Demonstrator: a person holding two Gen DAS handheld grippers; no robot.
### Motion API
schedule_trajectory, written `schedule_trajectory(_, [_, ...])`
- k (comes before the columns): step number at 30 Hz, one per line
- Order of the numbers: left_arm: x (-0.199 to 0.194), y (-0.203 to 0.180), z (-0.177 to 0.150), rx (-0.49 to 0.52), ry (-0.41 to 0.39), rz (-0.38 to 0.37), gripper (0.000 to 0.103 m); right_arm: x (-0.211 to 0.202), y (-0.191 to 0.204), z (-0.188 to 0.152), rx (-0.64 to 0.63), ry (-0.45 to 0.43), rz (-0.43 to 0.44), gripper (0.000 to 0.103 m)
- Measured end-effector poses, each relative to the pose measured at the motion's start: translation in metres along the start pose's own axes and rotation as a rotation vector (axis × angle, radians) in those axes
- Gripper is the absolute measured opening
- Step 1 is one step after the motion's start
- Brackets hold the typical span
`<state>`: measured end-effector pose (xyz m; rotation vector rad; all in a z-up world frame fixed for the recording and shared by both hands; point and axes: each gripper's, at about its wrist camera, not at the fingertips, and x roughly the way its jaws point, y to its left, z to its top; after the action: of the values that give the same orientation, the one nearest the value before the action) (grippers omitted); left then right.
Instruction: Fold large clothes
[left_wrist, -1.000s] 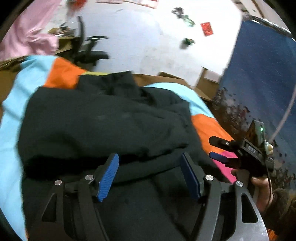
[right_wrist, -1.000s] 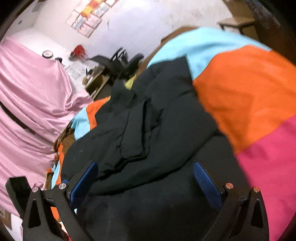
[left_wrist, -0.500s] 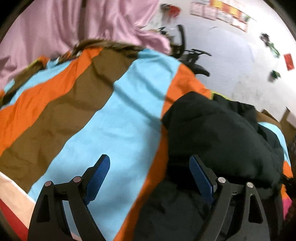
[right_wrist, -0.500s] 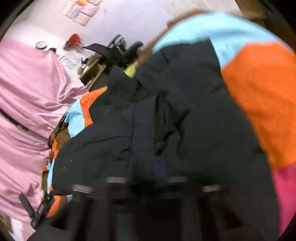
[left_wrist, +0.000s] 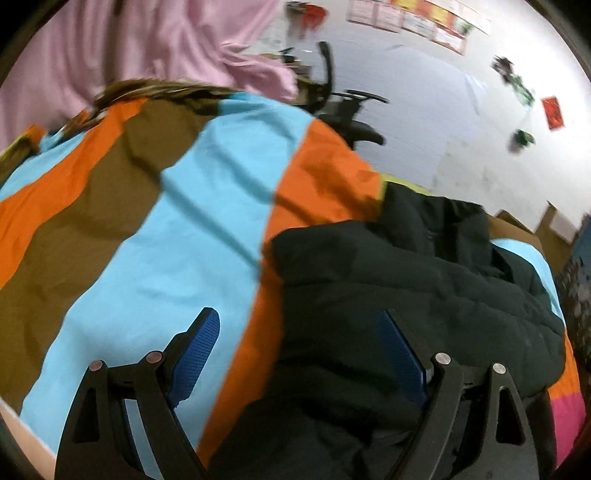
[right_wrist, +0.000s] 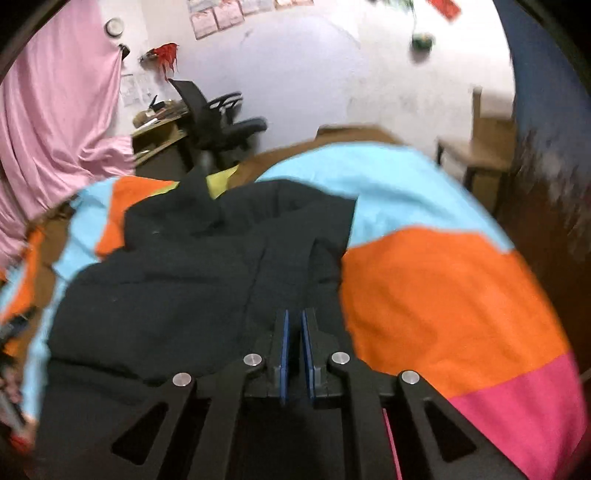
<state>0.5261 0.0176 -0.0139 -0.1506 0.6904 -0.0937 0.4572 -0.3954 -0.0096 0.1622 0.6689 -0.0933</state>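
The right gripper (right_wrist: 293, 332) has its blue-padded fingers (right_wrist: 283, 350) nearly together with only a narrow slit between them, and that slit is widening; whether a fold of cloth sits in it cannot be told, though the dark fabric lies right under and ahead of the tips. The left gripper (left_wrist: 301, 354) shows its fingers (left_wrist: 194, 350) wide apart and gripping nothing — the left pad hangs over a light-blue stripe, the right pad over the near left edge of the garment. That garment is a black padded jacket (right_wrist: 207, 266), lying bunched and rumpled on the striped bedspread (left_wrist: 192, 229), a cover of orange, brown, light blue and pink bands spread over the bed. In the right wrist view the jacket fills the near and left-centre part of the cover, with the orange and pink bands bare to its right. In the left wrist view it lies at the right, with the stripes open to its left. Beyond the far edge of the bed stand a black office chair (right_wrist: 218, 114) and a pink curtain (right_wrist: 55, 110) at the left, against a white wall (right_wrist: 314, 66) with posters.
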Motion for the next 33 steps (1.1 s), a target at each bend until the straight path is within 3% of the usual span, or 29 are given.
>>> schedule_trajectory(1, [0.002,-0.005,-0.001,0.016,-0.001,-0.014,0.084,-0.002,0.005,0.000,-0.026,-0.021,-0.009,0.032])
schedule_trajectory(3, [0.004,-0.020,-0.006,0.071,-0.006,-0.038,0.084,-0.007,0.023,0.002,-0.100,-0.058,0.034,0.045])
schedule_trajectory(6, [0.022,-0.044,-0.021,0.180,0.050,-0.025,0.084,0.000,0.059,-0.004,-0.277,-0.054,0.067,0.046])
schedule_trajectory(8, [0.036,-0.053,-0.032,0.237,0.083,0.027,0.084,0.021,0.074,-0.013,-0.335,0.015,0.088,0.046])
schedule_trajectory(12, [0.059,-0.058,-0.045,0.277,0.152,0.055,0.085,0.064,0.068,-0.028,-0.294,0.136,0.121,0.046])
schedule_trajectory(19, [0.079,-0.061,-0.062,0.340,0.223,0.112,0.091,0.083,0.067,-0.048,-0.304,0.157,0.139,0.046])
schedule_trajectory(24, [0.077,-0.055,-0.064,0.324,0.208,0.121,0.096,0.089,0.064,-0.047,-0.290,0.157,0.158,0.046])
schedule_trajectory(26, [0.069,-0.050,-0.060,0.289,0.193,0.102,0.096,0.085,0.059,-0.044,-0.270,0.148,0.191,0.051])
schedule_trajectory(28, [0.059,-0.049,-0.056,0.268,0.163,0.092,0.096,0.080,0.052,-0.040,-0.245,0.137,0.253,0.065])
schedule_trajectory(33, [0.033,-0.055,-0.056,0.199,0.116,0.084,0.095,0.061,0.039,-0.032,-0.198,0.107,0.336,0.077])
